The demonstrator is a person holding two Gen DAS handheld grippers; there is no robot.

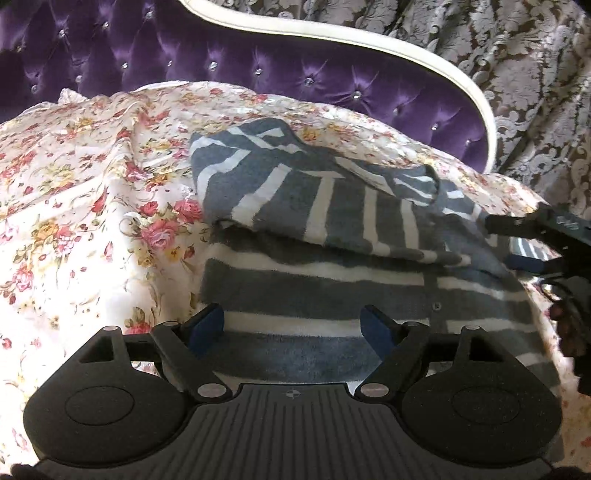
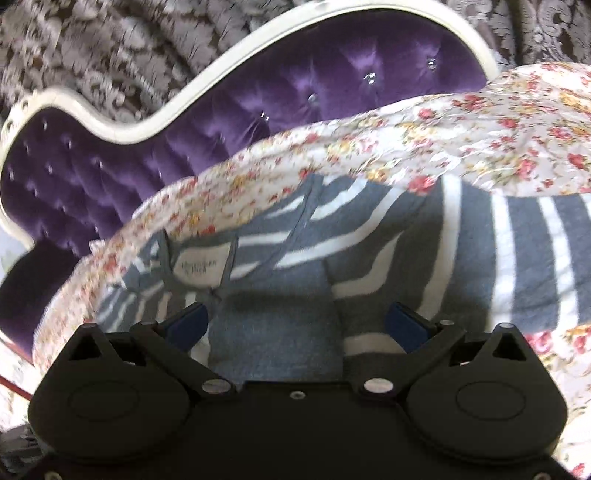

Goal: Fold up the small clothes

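A grey and white striped garment (image 1: 332, 258) lies on a floral bedspread (image 1: 74, 192), with one part folded over the rest. My left gripper (image 1: 293, 325) is open just above its near edge, empty. The right gripper (image 1: 517, 240) shows at the right edge of the left wrist view, by the garment's side. In the right wrist view the same garment (image 2: 280, 288) lies with its neck label (image 2: 201, 267) showing. My right gripper (image 2: 295, 326) is open over the grey fabric, holding nothing.
A purple tufted headboard (image 1: 258, 70) with a white frame (image 1: 332, 33) stands behind the bed. A patterned grey curtain (image 1: 517, 55) hangs beyond it. The floral bedspread (image 2: 517, 122) spreads around the garment.
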